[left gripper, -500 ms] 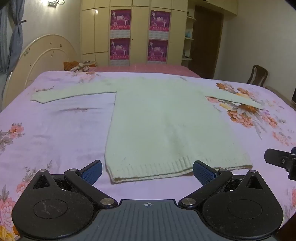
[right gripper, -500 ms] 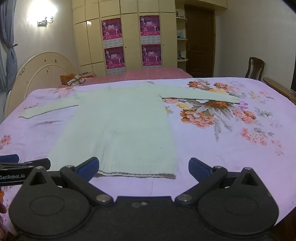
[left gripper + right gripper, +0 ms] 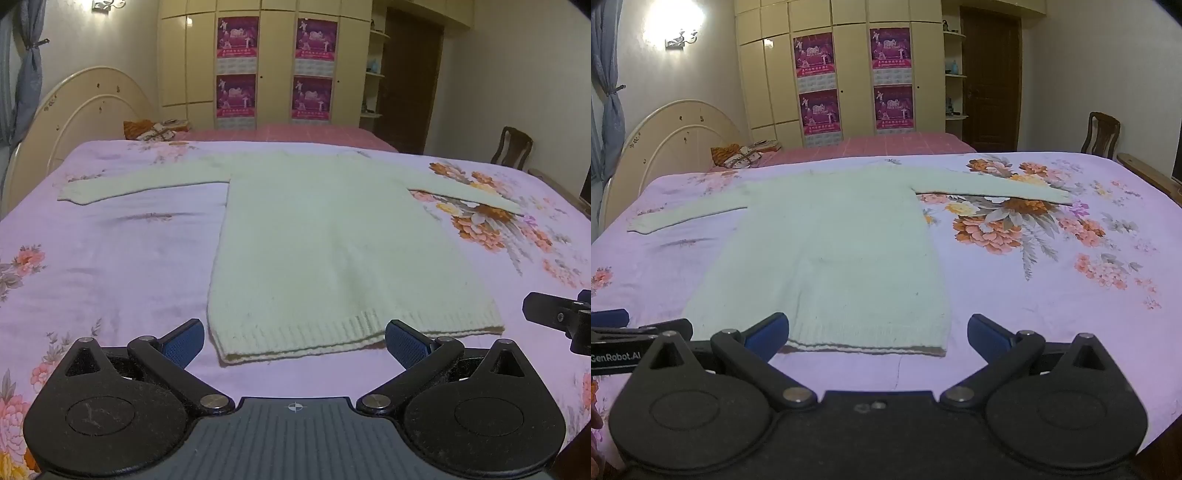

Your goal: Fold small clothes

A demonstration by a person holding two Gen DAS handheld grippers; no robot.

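Observation:
A pale cream knit sweater (image 3: 325, 240) lies flat on the bed, hem toward me, both sleeves spread out sideways. It also shows in the right wrist view (image 3: 834, 251). My left gripper (image 3: 294, 341) is open and empty, its blue pads on either side of the hem's left part, just short of it. My right gripper (image 3: 877, 332) is open and empty, near the hem's right corner. The right gripper's finger shows at the right edge of the left wrist view (image 3: 554, 317). The left gripper's finger shows at the left edge of the right wrist view (image 3: 639, 332).
The bed has a lilac floral sheet (image 3: 103, 266) and a cream headboard (image 3: 81, 110) at the left. A second bed with a pink cover (image 3: 295, 133) and a bundle of cloth stands behind. A wooden chair (image 3: 511, 149) stands at the right, wardrobes at the back.
Both grippers have shifted very slightly; the sweater has not moved and both grippers stay open.

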